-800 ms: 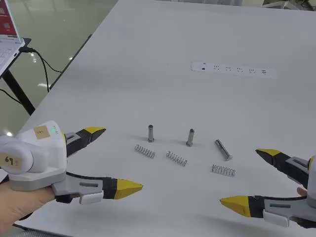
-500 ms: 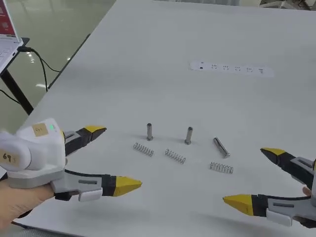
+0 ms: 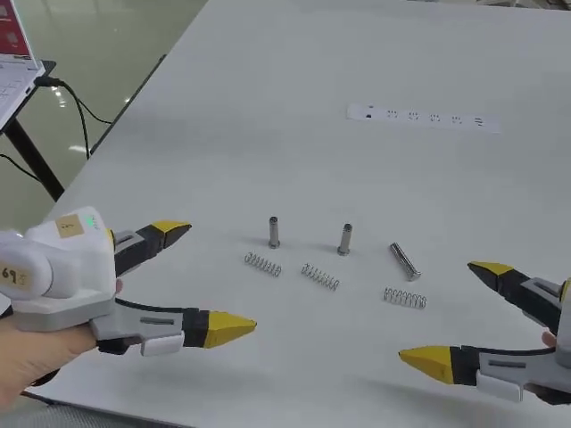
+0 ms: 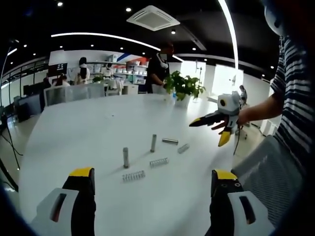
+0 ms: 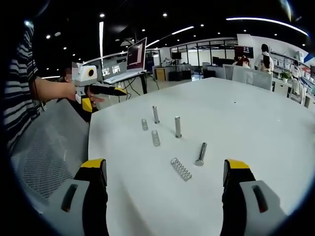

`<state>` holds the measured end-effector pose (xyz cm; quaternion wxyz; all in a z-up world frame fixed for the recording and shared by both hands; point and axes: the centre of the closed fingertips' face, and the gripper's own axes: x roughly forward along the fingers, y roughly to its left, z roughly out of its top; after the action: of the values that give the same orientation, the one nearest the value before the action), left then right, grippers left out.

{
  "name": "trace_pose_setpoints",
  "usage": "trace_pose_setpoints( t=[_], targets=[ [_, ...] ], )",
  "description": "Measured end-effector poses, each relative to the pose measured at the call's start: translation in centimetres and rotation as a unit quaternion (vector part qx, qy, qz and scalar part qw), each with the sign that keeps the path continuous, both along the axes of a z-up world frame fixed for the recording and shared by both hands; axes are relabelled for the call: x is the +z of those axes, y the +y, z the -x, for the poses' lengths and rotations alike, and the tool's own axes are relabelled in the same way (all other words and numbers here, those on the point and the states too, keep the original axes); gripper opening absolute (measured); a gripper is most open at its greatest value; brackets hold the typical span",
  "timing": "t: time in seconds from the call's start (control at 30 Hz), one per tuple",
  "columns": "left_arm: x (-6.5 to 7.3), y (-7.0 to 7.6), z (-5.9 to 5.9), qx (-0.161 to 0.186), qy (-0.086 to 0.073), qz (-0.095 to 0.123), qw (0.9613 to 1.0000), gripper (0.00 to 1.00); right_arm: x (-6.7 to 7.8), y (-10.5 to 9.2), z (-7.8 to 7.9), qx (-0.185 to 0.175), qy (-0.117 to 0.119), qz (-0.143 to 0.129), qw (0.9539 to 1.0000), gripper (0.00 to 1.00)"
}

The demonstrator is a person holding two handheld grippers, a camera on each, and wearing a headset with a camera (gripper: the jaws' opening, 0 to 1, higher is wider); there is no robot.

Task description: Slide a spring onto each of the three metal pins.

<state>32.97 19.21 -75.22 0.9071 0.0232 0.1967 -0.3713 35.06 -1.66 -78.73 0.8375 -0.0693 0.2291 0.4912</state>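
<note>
White table [image 3: 357,169] in the head view is carrying the same layout as a moment ago: two pins [image 3: 274,230] [image 3: 345,239] standing, a third pin [image 3: 404,261] lying flat, three springs [image 3: 262,264] [image 3: 319,276] [image 3: 404,298] loose just beside them, with left gripper [image 3: 217,278] and right gripper [image 3: 438,311] still hovering short of the row, jaws spread wide and empty. Left gripper view is looking between parted jaws at the untouched row; right gripper view is doing likewise, so all three fittings are still waiting
</note>
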Motion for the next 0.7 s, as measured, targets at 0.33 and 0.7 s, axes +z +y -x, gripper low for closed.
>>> trace_pose_setpoints(
  t=[0.33, 0.7],
  targets=[
    [0.13, 0.11, -0.04, -0.001, -0.001, 0.000, 1.0000, 0.97, -0.28, -0.23, -0.15, -0.001, 0.001, 0.004, 1.0000, 0.99],
    [0.27, -0.21, -0.09, -0.003, -0.002, 0.003, 1.0000, 0.96, 0.19, -0.76, -0.74, -0.010, -0.003, -0.003, 0.9999, 0.98]
  ],
)
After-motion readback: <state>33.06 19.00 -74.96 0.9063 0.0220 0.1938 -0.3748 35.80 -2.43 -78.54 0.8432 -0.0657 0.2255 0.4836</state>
